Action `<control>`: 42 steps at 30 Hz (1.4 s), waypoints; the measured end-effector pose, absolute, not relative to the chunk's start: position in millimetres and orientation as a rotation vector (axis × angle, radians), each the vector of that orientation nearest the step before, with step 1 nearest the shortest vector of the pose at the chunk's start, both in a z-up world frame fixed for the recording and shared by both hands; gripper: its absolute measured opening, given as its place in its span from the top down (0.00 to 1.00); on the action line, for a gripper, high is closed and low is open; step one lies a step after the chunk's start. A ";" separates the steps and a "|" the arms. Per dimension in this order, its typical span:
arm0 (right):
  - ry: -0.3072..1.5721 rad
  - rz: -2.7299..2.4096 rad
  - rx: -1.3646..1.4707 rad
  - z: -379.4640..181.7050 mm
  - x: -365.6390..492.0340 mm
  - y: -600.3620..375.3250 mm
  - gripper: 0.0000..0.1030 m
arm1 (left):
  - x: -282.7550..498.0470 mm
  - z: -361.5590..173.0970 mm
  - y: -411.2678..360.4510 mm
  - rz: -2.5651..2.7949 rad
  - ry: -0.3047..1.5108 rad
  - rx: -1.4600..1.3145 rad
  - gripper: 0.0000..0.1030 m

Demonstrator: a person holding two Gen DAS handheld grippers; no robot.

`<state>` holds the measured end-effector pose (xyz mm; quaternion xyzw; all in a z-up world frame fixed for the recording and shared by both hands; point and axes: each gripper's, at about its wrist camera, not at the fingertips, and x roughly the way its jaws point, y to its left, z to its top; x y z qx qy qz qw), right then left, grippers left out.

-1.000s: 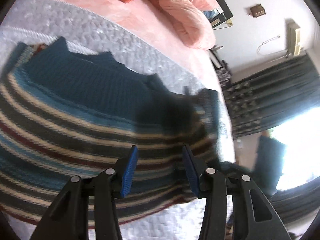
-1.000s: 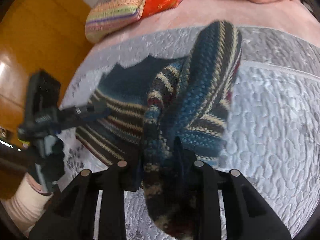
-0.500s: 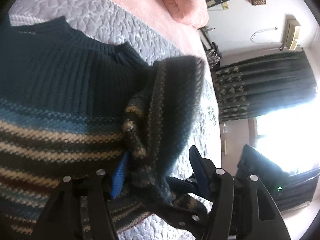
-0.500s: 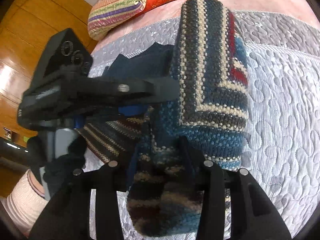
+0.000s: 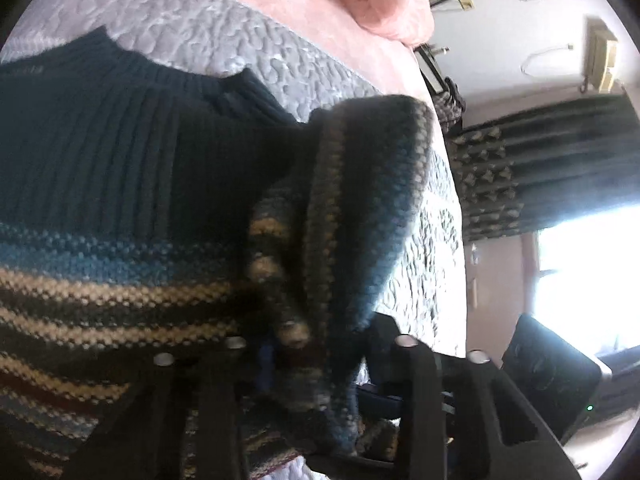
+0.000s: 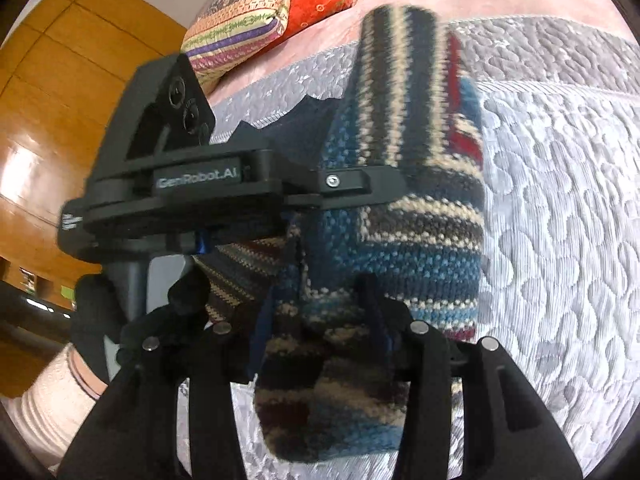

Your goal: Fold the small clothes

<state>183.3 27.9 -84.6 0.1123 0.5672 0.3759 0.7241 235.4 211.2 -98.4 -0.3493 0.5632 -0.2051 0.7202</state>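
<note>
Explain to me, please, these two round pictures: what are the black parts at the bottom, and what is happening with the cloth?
Each picture comes from a small camera fixed on a hand-held gripper, a black tool with two fingers; a person holds one in each hand. The left gripper and the right gripper each show at the bottom of their own view. Both pinch the sleeve of a striped sweater, lifted over its body. The sweater lies on a grey quilt on a bed, with pillows behind. In the right view, the left gripper crosses from the side.
</note>
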 end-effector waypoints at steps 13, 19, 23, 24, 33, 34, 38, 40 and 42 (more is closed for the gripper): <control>1.166 0.694 0.432 -60.5 171.1 -57.9 0.56 | 194.4 -74.9 260.7 -0.456 1.066 -0.876 0.78; 1.228 0.691 0.426 -89.7 159.8 -46.6 0.56 | 174.9 -50.4 301.6 -0.432 0.988 -0.858 0.79; 1.248 0.734 0.416 -93.6 157.6 -13.6 0.56 | 162.2 -38.7 331.4 -0.395 0.974 -0.840 0.79; 1.248 0.740 0.407 -93.7 156.8 -9.6 0.56 | 159.5 -37.4 340.5 -0.379 0.973 -0.842 0.79; 1.267 0.803 0.312 -85.7 148.4 51.3 0.50 | 133.1 -30.6 403.9 -0.343 0.936 -0.918 0.80; 1.268 0.804 0.293 -84.8 147.0 56.0 0.50 | 130.8 -29.9 418.4 -0.342 0.925 -0.937 0.80; 1.282 0.823 0.264 -85.2 143.9 72.5 0.50 | 114.5 -28.4 461.1 -0.294 0.867 -0.993 0.80; 1.291 0.833 0.253 -87.1 142.0 82.5 0.50 | 110.2 -25.4 485.0 -0.266 0.847 -1.000 0.80; 1.304 0.839 0.243 -90.3 140.3 93.4 0.50 | 105.9 -29.6 502.4 -0.243 0.843 -1.011 0.80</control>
